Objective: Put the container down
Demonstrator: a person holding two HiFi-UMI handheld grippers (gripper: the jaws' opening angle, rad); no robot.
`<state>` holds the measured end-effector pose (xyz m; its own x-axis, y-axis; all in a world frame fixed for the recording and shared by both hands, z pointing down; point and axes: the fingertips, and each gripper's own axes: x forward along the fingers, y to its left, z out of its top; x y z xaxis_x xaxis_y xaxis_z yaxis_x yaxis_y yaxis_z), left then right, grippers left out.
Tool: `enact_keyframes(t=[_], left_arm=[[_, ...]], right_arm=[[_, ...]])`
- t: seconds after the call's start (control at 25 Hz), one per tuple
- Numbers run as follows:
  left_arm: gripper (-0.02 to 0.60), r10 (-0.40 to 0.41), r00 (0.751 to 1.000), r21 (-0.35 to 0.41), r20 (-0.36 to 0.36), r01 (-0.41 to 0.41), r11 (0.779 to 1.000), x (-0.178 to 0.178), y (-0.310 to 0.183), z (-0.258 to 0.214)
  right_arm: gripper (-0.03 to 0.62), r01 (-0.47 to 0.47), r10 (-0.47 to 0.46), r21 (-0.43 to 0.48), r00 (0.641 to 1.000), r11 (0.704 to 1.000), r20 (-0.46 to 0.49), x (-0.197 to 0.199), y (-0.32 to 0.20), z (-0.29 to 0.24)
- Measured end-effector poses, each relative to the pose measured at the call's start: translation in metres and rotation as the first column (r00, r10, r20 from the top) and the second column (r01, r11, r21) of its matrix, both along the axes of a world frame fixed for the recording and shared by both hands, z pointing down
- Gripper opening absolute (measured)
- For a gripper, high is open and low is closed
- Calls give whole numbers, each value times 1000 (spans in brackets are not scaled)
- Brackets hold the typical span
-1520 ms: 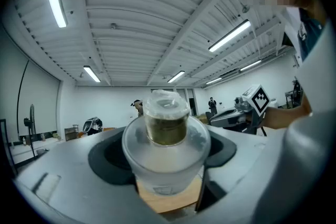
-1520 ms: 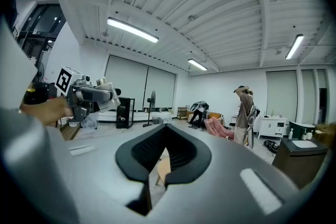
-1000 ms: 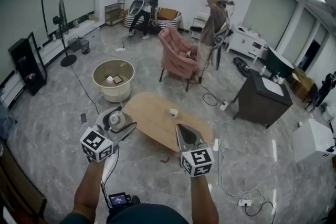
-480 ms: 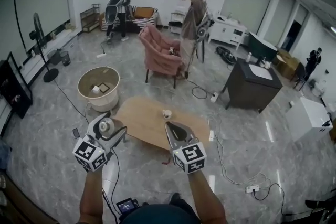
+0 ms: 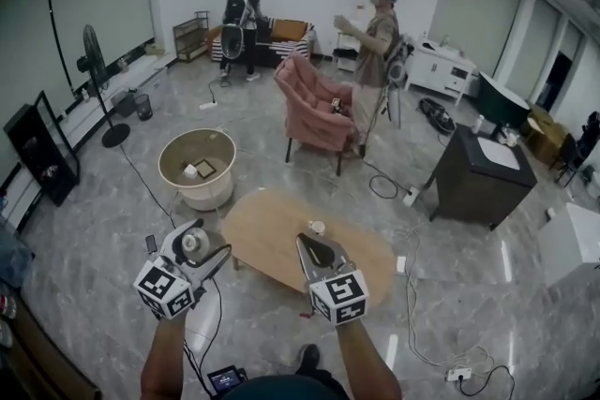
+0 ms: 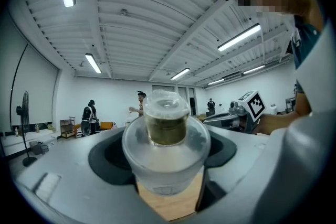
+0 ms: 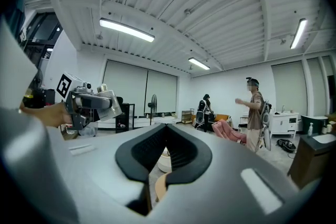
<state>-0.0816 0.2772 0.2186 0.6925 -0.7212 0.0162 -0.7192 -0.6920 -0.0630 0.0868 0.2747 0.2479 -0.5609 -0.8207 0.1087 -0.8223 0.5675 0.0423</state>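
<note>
A clear lidded plastic container (image 5: 193, 244) with something brownish inside is held by my left gripper (image 5: 208, 250), which is shut on it. It hangs above the floor just off the left end of the oval wooden table (image 5: 272, 234). In the left gripper view the container (image 6: 166, 134) fills the gap between the jaws, its lid facing the camera. My right gripper (image 5: 309, 244) hovers over the table's near edge. Its jaws are shut (image 7: 167, 131) with nothing between them. It sees the left gripper and the container (image 7: 102, 98) off to its left.
A small white cup (image 5: 317, 227) stands on the table's far side. A round cream tub (image 5: 197, 169) sits on the floor behind the table's left end, a pink armchair (image 5: 314, 108) beyond it. Cables (image 5: 412, 295) cross the floor at right. Two people stand far back.
The head view has swung a little. Both grippers keep much the same pose at the table's near side, the left still gripping the container. The person by the armchair has lowered their arms.
</note>
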Motion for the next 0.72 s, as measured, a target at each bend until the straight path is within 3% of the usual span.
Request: enact_keyframes(t=[0.72], left_arm=[[336,-151,988,3,24,151,989,71,-97,-1]], right_arm=[[5,180,-180,5,983,984,39,60,-126,0]])
